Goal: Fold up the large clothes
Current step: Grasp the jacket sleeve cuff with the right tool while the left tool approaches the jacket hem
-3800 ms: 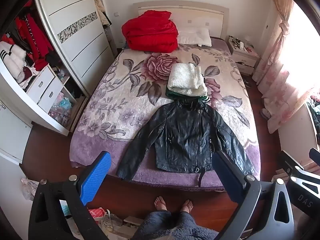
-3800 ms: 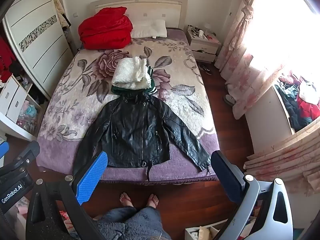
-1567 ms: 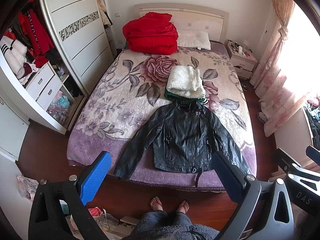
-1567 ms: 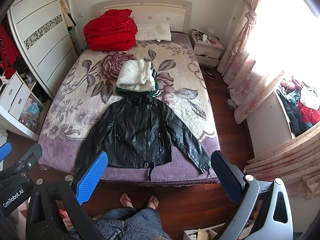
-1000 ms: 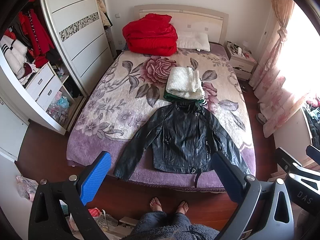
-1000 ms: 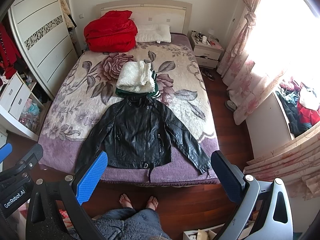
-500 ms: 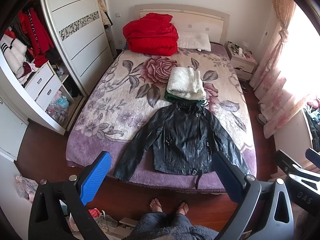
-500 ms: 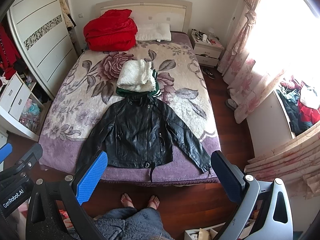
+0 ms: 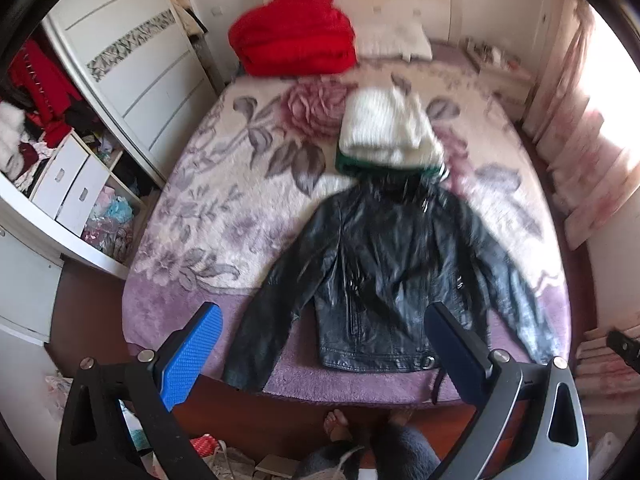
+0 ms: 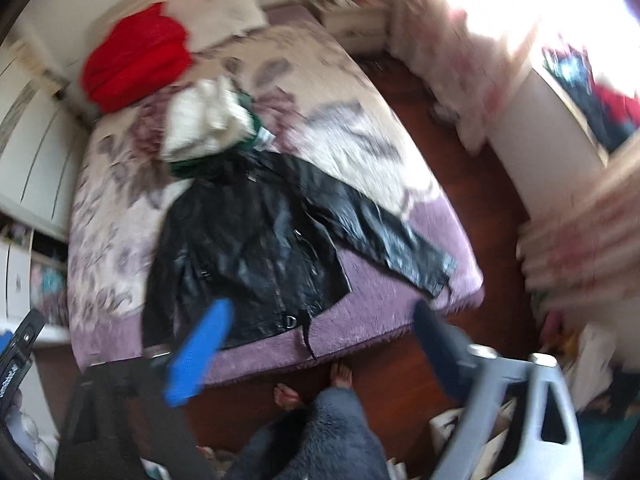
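My left gripper [image 9: 320, 354] hangs over the foot of the bed [image 9: 208, 208], fingers wide apart, nothing between them; my right gripper [image 10: 316, 354] likewise spread and empty, that view badly motion-blurred and tilted; black leather jacket [image 9: 384, 280] lies flat and face up on the floral blanket near the foot edge, both sleeves spread outward, hem toward me, a strap dangling off the bed edge; its collar touches a folded stack, white knit [image 9: 386, 130] on top of a green garment [image 9: 348, 164]; red bundle [image 9: 296, 34] sits at the headboard beside a white pillow [image 9: 394, 42]; open wardrobe [image 9: 44, 112] with drawers on the left, pink curtain [image 9: 580, 148] on the right; my bare feet [image 10: 312, 386] on the dark wood floor just below the bed edge; both grippers well apart from the jacket, touching no cloth.
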